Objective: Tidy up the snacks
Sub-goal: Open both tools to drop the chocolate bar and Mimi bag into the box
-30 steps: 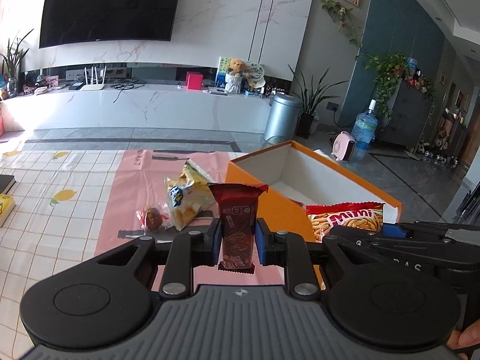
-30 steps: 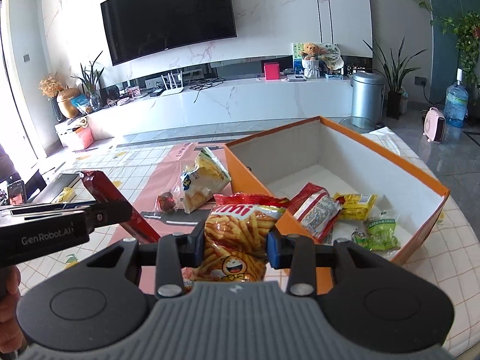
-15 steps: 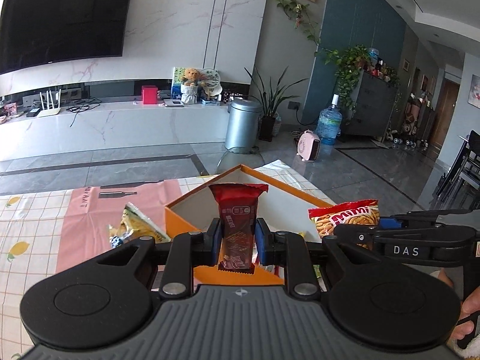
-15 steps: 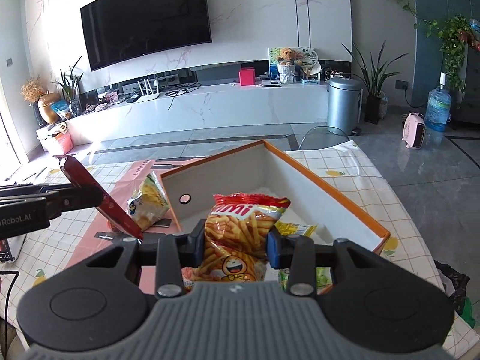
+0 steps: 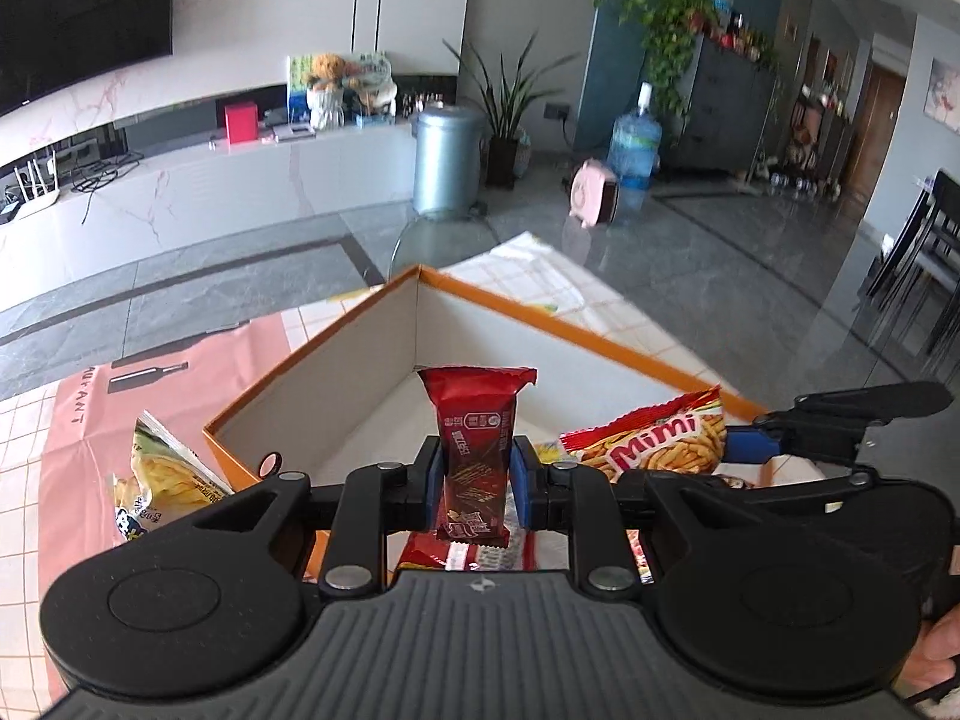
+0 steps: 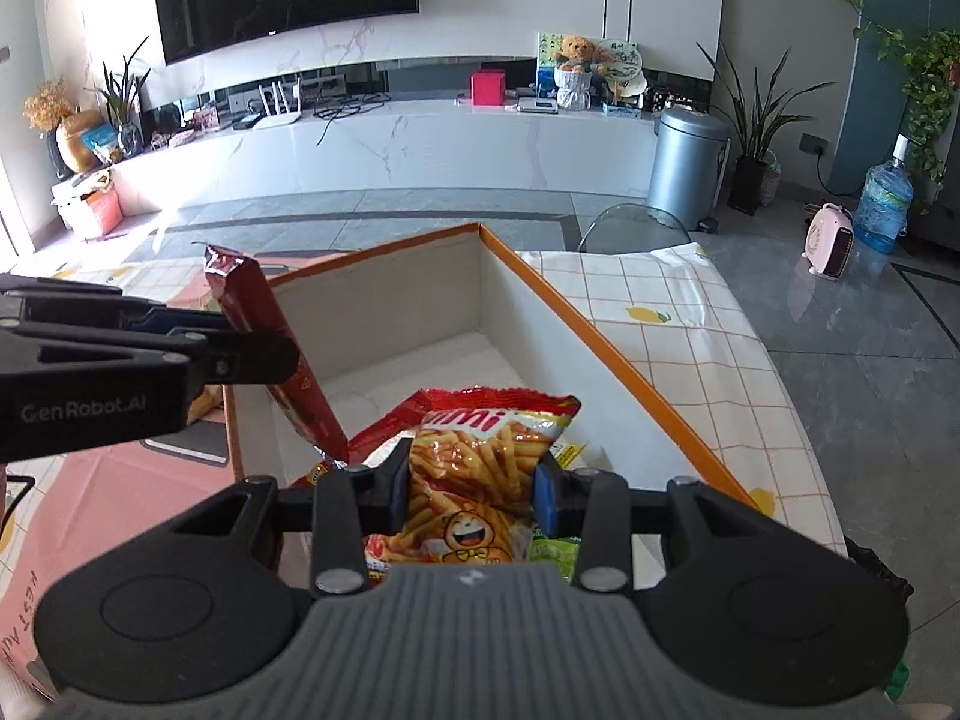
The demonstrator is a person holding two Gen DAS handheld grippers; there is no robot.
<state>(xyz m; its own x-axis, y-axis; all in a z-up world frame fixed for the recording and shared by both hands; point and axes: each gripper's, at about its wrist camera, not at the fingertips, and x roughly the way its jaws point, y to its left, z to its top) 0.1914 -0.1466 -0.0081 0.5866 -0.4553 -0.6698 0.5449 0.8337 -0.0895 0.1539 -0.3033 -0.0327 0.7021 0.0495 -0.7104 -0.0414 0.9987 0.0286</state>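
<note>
Step in hand: carrying two snacks over open orange-rimmed cardboard box [image 6: 606, 354].

Left gripper [image 5: 474, 489] pinches dark-red foil wafer bar [image 5: 474, 450], above box's near-left corner.

Right gripper [image 6: 471, 489] pinches red-yellow fries-print crisp bag [image 6: 474, 468], above box's near end.

Next move, likely: lower into box, spread jaws, drop beside packets already inside.

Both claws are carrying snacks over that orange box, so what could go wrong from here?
The left claw pinches only the lower part of the dark red wafer pack, so it could tip or slip. The right claw squeezes the Mimi fries bag, which might crush. Both hang close together over the orange box and could bump.
</note>
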